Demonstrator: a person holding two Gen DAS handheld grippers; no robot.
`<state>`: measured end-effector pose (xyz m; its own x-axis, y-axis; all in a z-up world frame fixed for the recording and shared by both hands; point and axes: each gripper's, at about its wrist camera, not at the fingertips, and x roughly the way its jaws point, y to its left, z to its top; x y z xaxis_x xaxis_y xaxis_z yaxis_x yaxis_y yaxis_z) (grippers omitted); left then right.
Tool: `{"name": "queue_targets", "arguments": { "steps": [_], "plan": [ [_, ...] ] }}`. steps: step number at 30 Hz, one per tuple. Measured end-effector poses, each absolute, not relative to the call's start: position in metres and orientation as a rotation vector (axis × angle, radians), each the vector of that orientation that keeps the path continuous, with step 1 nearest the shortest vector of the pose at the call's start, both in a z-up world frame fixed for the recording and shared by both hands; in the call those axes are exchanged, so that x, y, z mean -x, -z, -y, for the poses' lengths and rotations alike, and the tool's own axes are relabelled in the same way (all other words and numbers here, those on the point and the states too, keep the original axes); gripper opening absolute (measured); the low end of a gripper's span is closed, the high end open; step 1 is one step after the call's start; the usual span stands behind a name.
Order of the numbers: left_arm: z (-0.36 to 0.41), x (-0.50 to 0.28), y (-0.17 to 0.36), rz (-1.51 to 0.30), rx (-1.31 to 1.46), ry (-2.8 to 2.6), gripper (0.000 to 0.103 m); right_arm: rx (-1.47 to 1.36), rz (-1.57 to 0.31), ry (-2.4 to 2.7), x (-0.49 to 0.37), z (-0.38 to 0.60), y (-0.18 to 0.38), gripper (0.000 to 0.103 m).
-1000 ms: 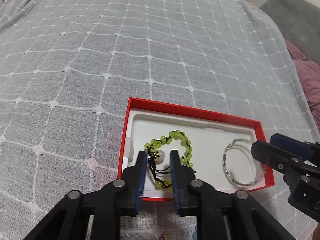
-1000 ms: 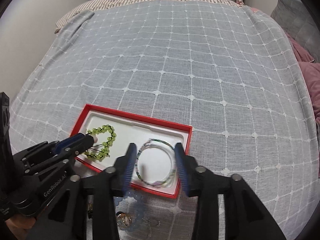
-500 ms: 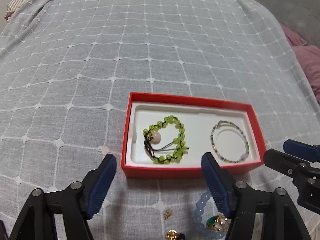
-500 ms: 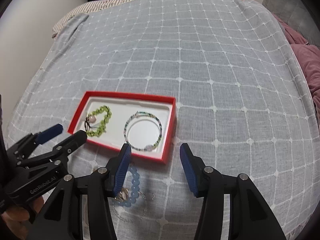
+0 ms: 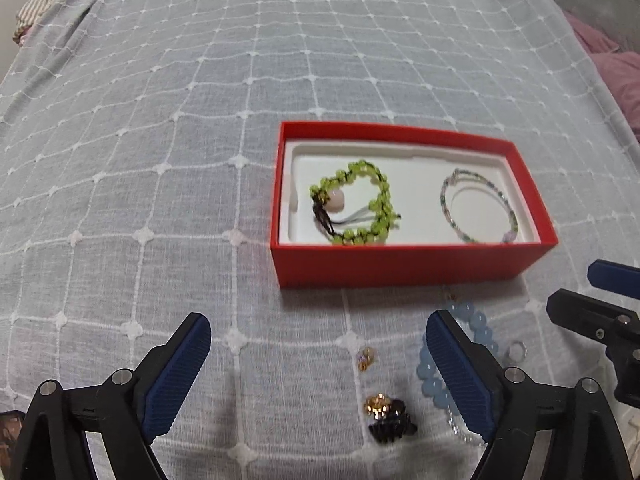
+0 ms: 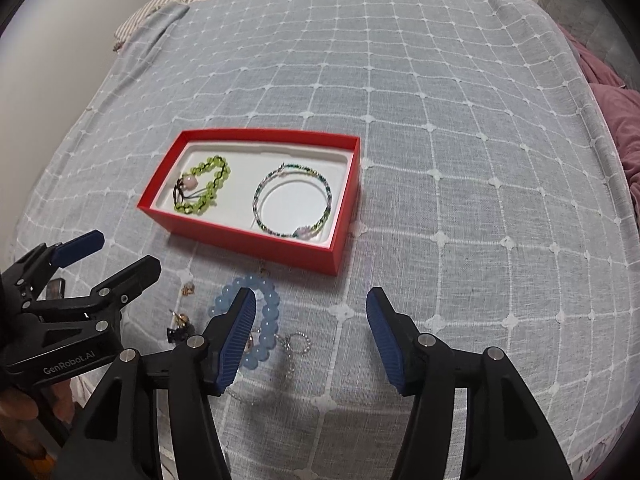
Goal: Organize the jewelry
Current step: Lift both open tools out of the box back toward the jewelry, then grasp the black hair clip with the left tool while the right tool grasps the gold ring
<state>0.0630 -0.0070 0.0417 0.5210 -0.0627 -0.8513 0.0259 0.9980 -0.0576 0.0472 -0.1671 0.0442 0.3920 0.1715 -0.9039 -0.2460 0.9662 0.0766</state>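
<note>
Red box (image 5: pixel 400 268), 2 bracelets inside.
My left gripper (image 5: pixel 318 376) and right gripper (image 6: pixel 310 340) just opening, released, empty; blue bead bracelet (image 6: pixel 256 320) at box's 6 o'clock.

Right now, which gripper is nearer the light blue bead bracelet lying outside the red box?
Right. The right gripper has one finger overlapping the blue bracelet; the left gripper sits off to its side.

bedroom: bed (image 6: pixel 400 80) under checked coverlet (image 5: pixel 200 120)
</note>
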Motion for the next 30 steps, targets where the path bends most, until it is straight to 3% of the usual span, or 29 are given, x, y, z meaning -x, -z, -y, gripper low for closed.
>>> {"name": "queue_targets", "arguments": {
  "steps": [14, 21, 30],
  "plan": [
    [0.005, -0.051, -0.014, -1.134, 0.087, 0.124, 0.091, 0.039, -1.278, -0.34, -0.026, 0.176, 0.0, 0.061],
    [0.009, -0.033, -0.013, -1.126, 0.086, 0.181, 0.089, 0.12, -1.238, -0.365, -0.017, 0.168, -0.005, 0.061],
    [0.022, -0.015, -0.002, -1.159, 0.089, 0.268, 0.053, 0.145, -1.202, -0.349, -0.018, 0.168, -0.009, 0.061]
  ]
}}
